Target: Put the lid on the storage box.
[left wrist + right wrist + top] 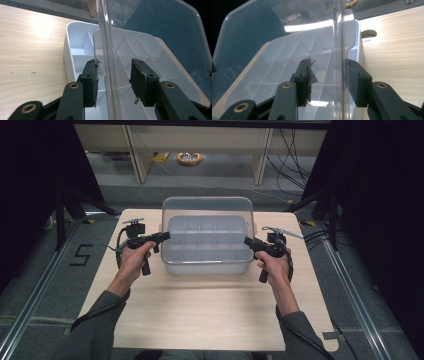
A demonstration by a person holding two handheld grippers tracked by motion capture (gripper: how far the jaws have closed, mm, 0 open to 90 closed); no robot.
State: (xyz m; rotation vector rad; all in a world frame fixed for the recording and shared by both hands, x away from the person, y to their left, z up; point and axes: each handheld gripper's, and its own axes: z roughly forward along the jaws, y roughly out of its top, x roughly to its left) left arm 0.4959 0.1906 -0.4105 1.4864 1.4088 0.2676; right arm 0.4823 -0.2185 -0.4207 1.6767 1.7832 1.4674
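Flanking one compartment box point(207, 245), two hand-held grippers, left point(165, 237) and right point(248, 241), straddle its clear lid point(207, 206) unclamped.

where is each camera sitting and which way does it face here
High view: above the person's side, facing forward and down on the table; both forearms, left gripper and right gripper show.
Left gripper view: rides that gripper, looking along its jaws at the clear lid.
Right gripper view: rides that gripper, same lid edge between jaws.
Shared: the white divided box.
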